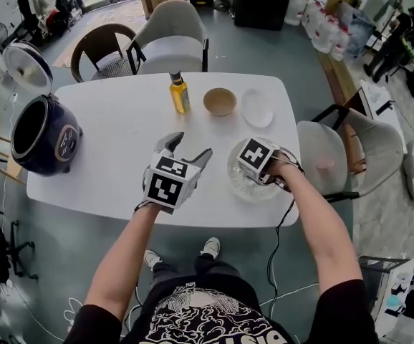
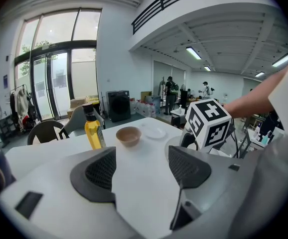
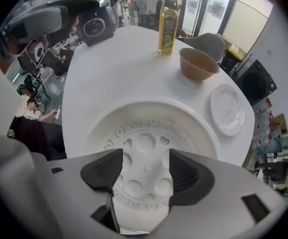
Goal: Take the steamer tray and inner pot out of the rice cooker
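Both arms reach over the table (image 1: 107, 120). The left gripper (image 1: 190, 149) is over the near middle, jaws apart, holding nothing. The right gripper (image 3: 141, 169) points down over the tray (image 3: 149, 128) at the near right, jaws apart. The cooker (image 1: 42, 135) sits at the left, lid up. A bottle (image 1: 179, 93), bowl (image 1: 220, 101) and plate (image 1: 257, 107) stand on the far side.

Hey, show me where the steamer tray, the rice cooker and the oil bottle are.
steamer tray (image 3: 145, 142), right gripper view, on its perforated floor.
rice cooker (image 1: 53, 153), head view, on its dark outer wall.
oil bottle (image 1: 180, 97), head view, on its yellow body.
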{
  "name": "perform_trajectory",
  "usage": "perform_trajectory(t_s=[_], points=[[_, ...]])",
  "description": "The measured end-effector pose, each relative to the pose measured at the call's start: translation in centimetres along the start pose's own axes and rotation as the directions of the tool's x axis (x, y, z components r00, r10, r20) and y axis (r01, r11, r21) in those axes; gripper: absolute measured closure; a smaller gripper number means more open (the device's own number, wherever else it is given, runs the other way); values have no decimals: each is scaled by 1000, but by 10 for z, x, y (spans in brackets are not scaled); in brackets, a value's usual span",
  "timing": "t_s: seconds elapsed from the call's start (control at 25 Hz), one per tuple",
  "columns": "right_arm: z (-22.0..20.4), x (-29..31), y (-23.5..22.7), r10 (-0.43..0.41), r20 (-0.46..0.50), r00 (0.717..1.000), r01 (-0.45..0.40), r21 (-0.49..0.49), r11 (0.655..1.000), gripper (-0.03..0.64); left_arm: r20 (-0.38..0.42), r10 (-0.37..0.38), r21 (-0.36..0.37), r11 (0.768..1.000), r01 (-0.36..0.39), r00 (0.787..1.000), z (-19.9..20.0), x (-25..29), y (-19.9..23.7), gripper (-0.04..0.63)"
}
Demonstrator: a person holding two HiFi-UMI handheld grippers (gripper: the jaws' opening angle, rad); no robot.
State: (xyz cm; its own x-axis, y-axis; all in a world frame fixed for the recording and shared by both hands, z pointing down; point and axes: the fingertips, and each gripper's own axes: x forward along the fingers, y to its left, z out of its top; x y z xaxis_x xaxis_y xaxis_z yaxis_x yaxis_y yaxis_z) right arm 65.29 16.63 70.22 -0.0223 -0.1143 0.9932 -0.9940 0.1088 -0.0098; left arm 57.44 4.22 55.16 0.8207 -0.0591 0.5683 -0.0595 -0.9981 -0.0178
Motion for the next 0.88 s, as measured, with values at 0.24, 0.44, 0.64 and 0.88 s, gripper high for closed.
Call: perform_trajectory(t_s=[0.24, 0.44, 0.64, 0.88], points=[[51, -63, 14, -55, 174, 983, 41, 81, 996, 316, 42, 37, -31, 999, -35, 998, 10, -37, 25, 267], [115, -114, 46, -81, 316, 945, 60, 73, 995, 318, 79, 112, -59, 992, -108, 990, 15, -87, 79, 267], [174, -162, 95, -86, 431, 898, 77, 39, 996, 318, 108, 184, -96, 980, -174, 977, 13, -158, 130, 267], [243, -205, 157, -81, 554, 829, 92, 8, 996, 319, 151, 281, -134, 956, -262, 948, -6, -236, 190, 267]])
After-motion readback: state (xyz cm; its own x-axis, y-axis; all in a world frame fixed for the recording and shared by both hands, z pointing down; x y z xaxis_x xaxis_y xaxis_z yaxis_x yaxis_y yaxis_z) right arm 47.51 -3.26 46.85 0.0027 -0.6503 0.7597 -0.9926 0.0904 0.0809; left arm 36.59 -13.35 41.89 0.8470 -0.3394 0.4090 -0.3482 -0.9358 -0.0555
